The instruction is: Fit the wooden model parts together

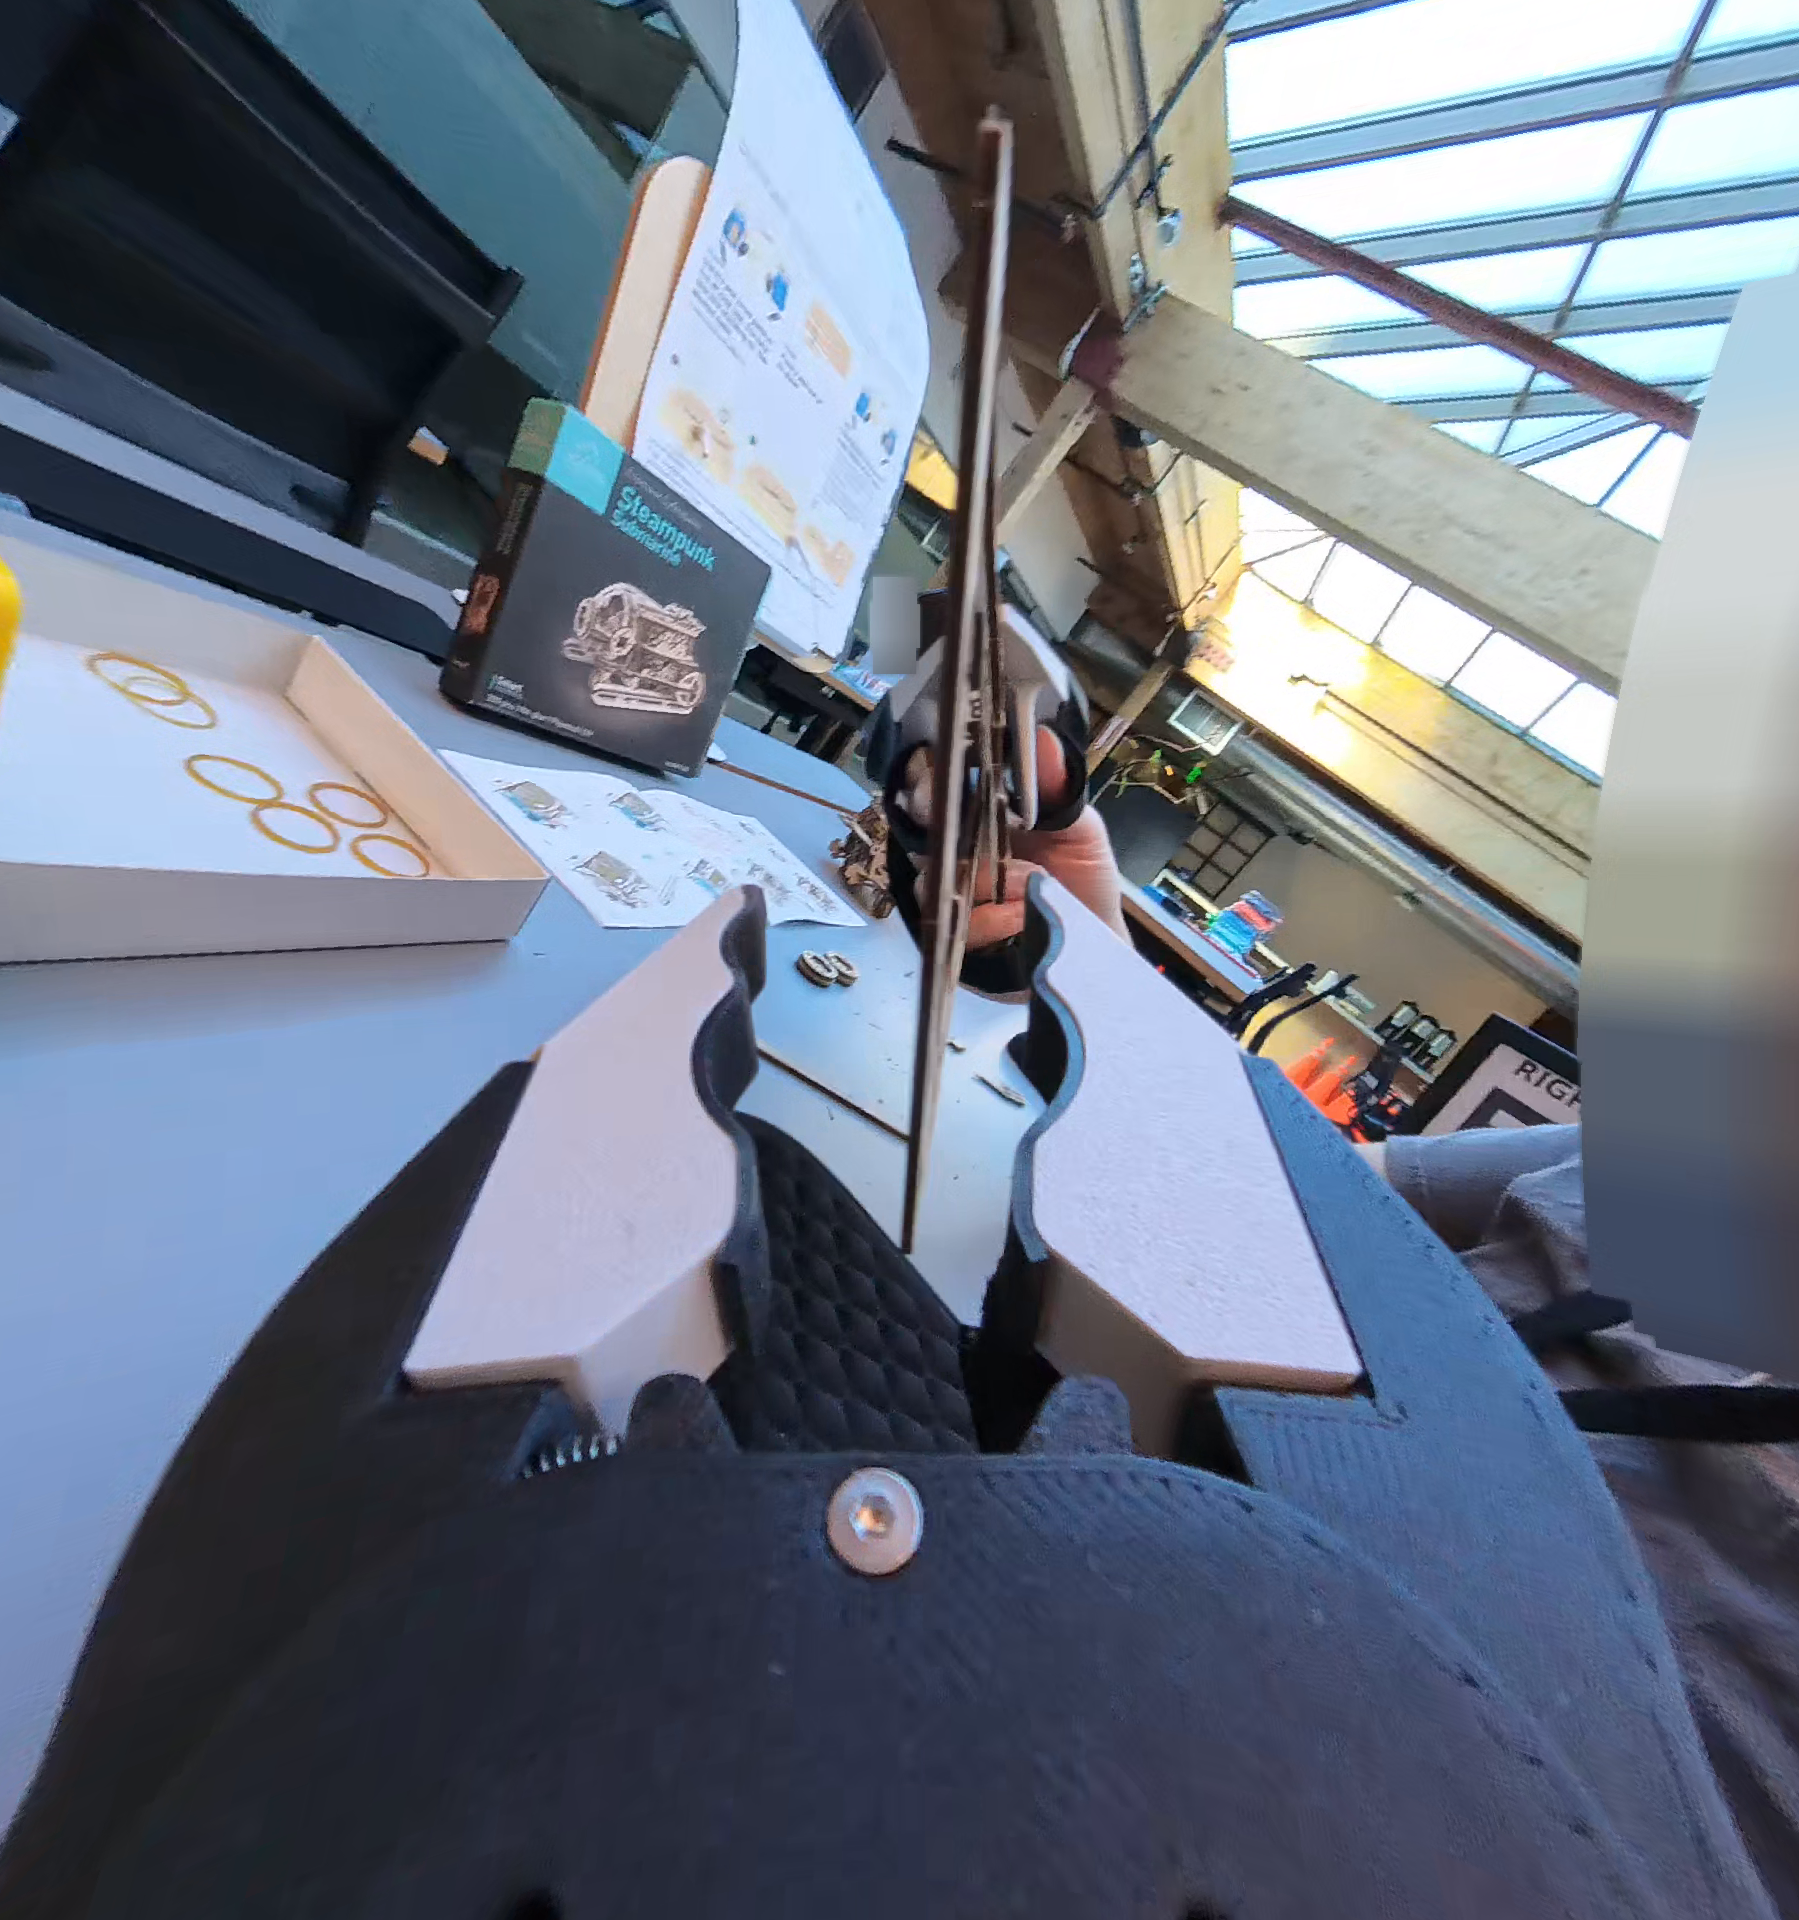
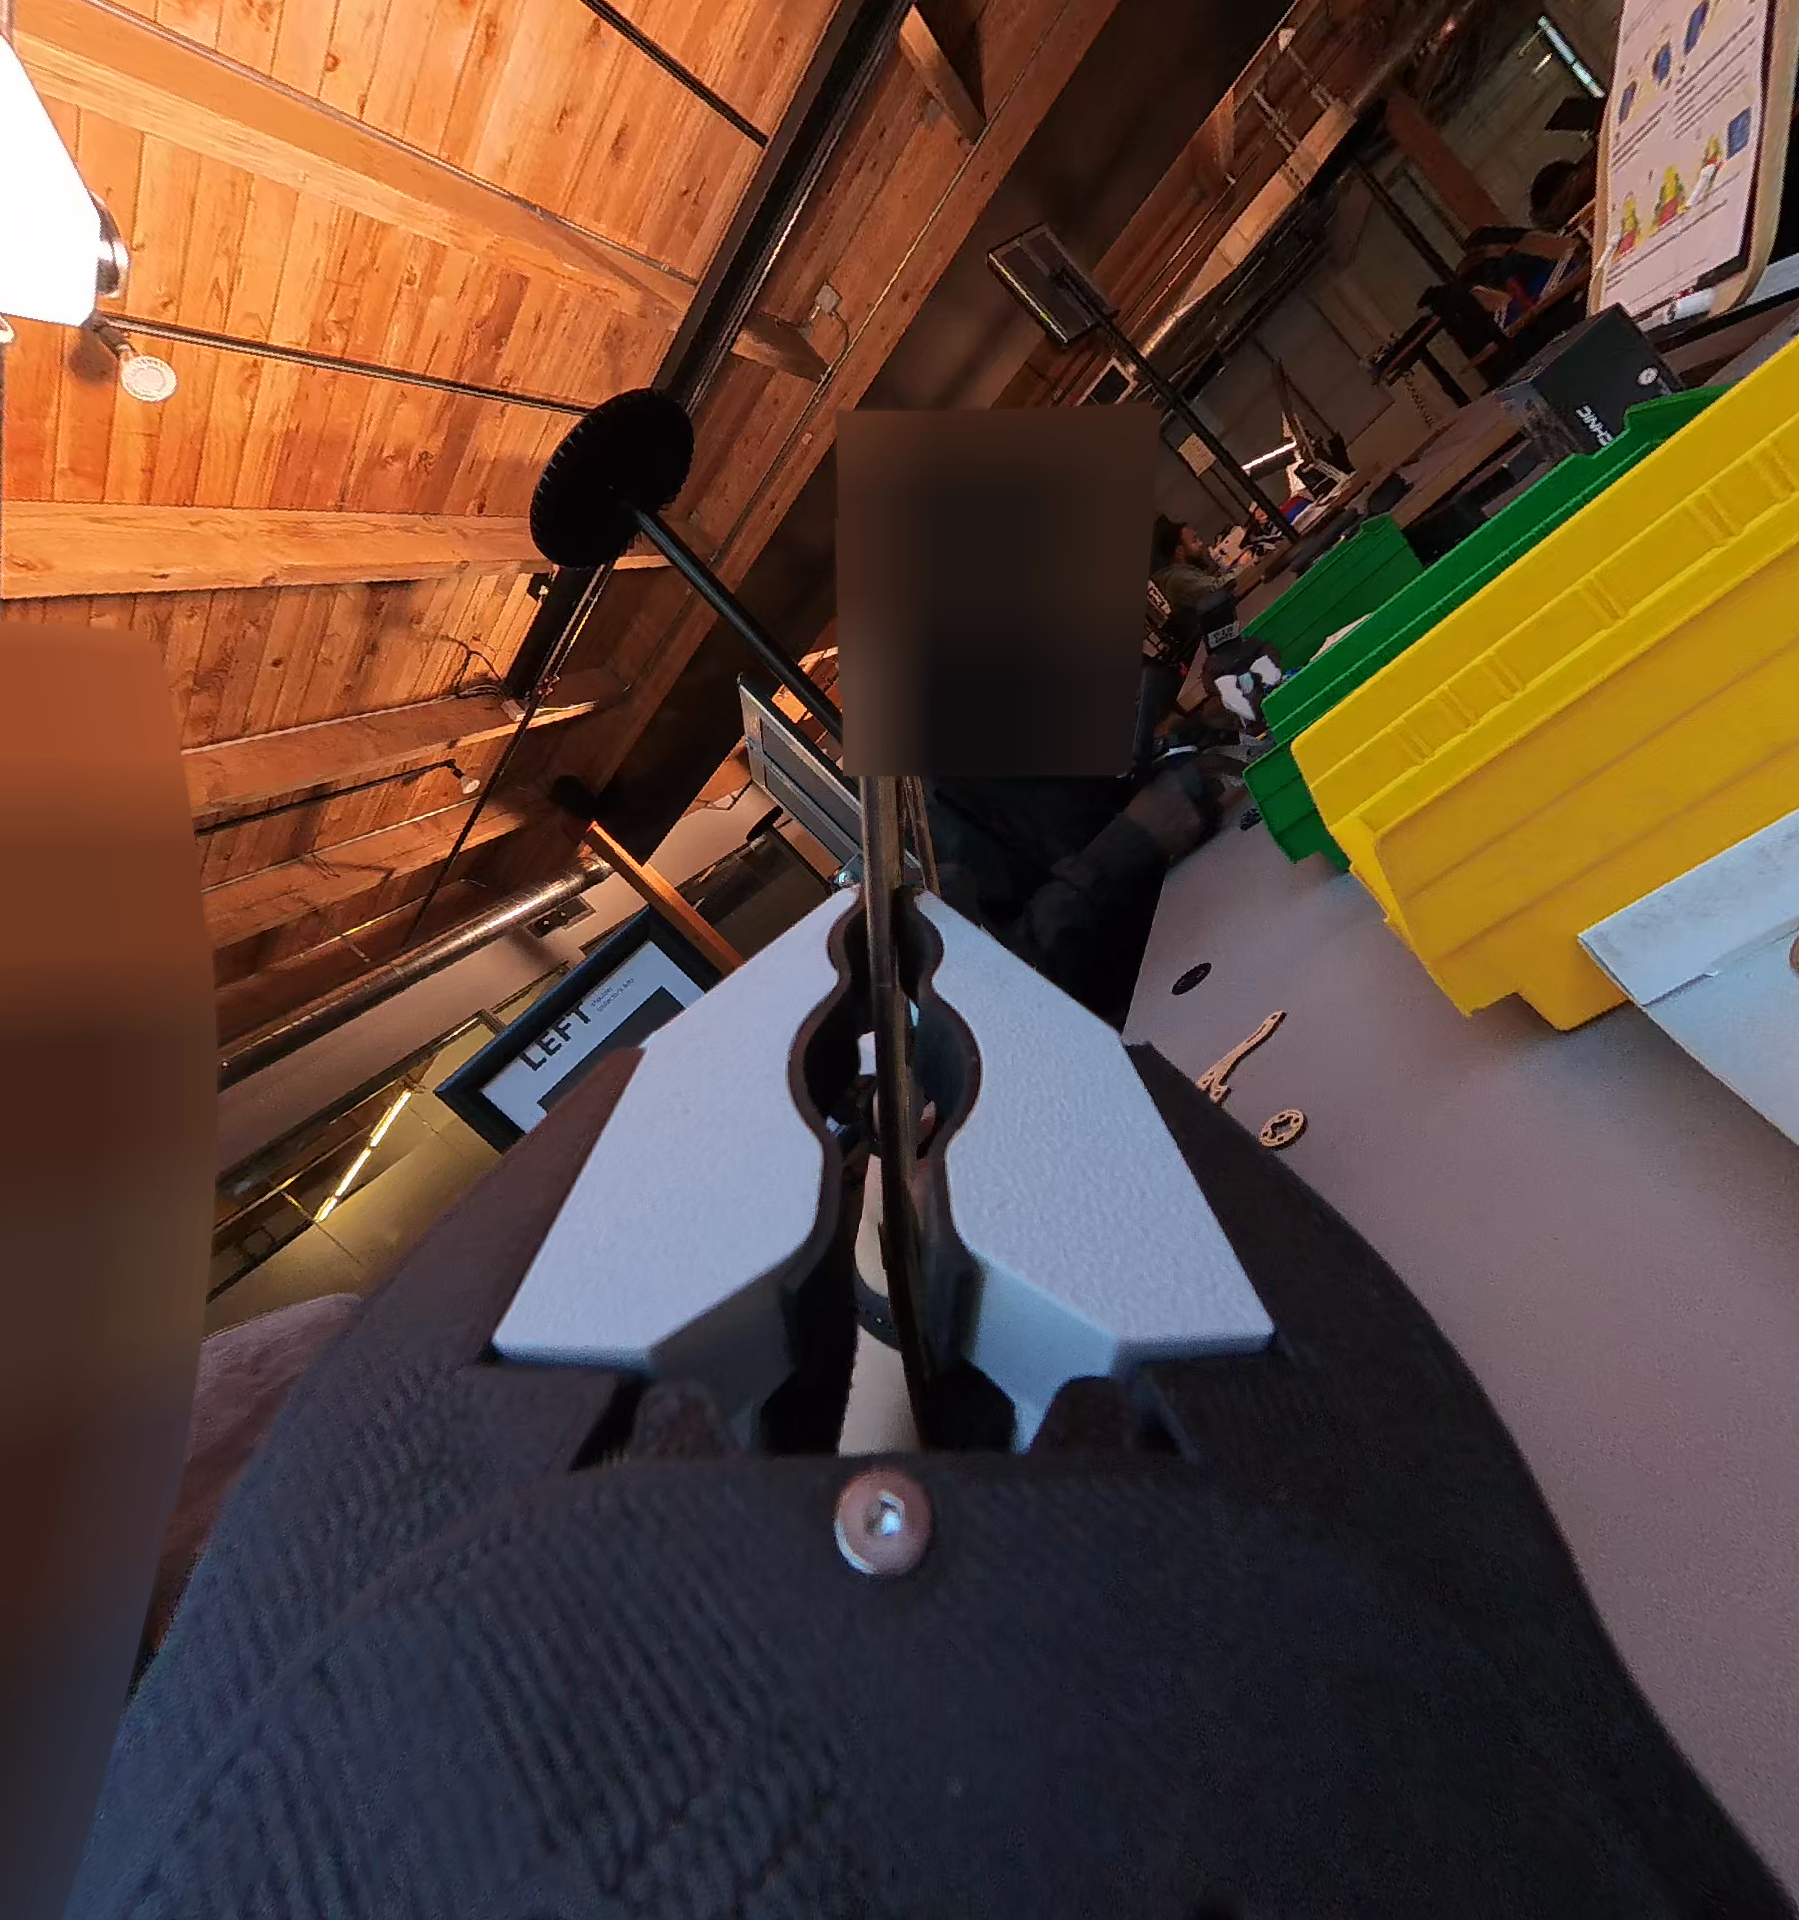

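A thin wooden sheet [image 1: 962, 623] of model parts stands edge-on, tilted up off the grey table [image 1: 199, 1143]. My right gripper [image 2: 887, 920] is shut on this sheet [image 2: 879, 852], which runs between its white fingers [image 2: 1020, 1049]. In the left wrist view the right gripper [image 1: 978, 769] shows farther off, clamped on the sheet. My left gripper [image 1: 895, 904] is open, with the sheet's lower edge between its spread fingers [image 1: 656, 1122], touching neither. A dark toothed disc on a rod [image 2: 612, 480] shows against the ceiling; what holds it is hidden.
Small wooden parts lie on the table [image 1: 827, 968], [image 2: 1238, 1055], with a small wooden assembly [image 1: 864, 852]. A white tray [image 1: 251, 904] holds rubber bands beside a dark kit box [image 1: 604, 613] and an instruction sheet [image 1: 646, 842]. Yellow [image 2: 1601, 675] and green [image 2: 1394, 623] bins stand at the right. Spacing between my two grippers at the tips: around 11 cm.
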`<state>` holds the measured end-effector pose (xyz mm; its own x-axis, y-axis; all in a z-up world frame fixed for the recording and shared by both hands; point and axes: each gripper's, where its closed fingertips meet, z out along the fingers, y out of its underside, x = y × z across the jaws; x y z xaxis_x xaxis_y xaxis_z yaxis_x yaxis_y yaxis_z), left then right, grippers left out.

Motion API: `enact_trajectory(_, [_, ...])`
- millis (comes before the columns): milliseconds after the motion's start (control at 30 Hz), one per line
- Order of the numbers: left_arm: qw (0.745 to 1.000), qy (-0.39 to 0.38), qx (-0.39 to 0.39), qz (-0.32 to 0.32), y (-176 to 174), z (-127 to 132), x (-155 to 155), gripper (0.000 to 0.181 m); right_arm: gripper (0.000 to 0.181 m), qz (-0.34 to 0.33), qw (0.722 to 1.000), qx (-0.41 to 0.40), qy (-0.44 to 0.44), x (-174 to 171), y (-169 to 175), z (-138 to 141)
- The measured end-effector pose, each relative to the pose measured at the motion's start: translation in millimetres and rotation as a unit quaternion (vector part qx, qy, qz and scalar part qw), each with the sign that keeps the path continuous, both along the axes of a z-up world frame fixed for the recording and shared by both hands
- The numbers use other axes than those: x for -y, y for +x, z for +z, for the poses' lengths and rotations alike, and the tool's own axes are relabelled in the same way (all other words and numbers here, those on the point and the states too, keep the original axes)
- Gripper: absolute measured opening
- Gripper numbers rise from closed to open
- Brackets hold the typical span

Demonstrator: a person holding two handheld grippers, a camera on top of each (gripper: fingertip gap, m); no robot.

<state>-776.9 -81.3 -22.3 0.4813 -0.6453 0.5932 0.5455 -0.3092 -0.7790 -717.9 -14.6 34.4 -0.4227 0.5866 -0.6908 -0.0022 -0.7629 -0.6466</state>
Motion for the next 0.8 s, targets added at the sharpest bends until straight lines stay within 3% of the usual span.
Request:
enact_trajectory(167, [0.999,0.022,-0.022,-0.031,18.0,4.3,4.4,0.040,0.001,0.002,1.000,-0.005,-0.006,4.6,-6.3,-2.1])
enact_trajectory(333, [0.997,0.028,-0.047,-0.060,37.0,3.3,-1.9,0.002,0.001,0.001,1.000,-0.008,-0.006,7.7,-7.4,-6.7])
enact_trajectory(567, [0.992,-0.001,-0.087,-0.087,48.9,-6.5,-2.9,0.001,0.002,0.000,0.995,0.058,0.077,13.3,17.4,-21.2])
enact_trajectory(700, [0.988,-0.020,-0.120,-0.096,59.6,-13.4,0.5,0.002,0.018,-0.016,0.986,0.112,0.118,19.4,30.1,-38.9])
enact_trajectory(800, [0.986,-0.033,-0.122,-0.107,66.3,-18.9,8.9,0.002,0.014,-0.005,0.984,0.131,0.122,28.0,33.7,-46.2])
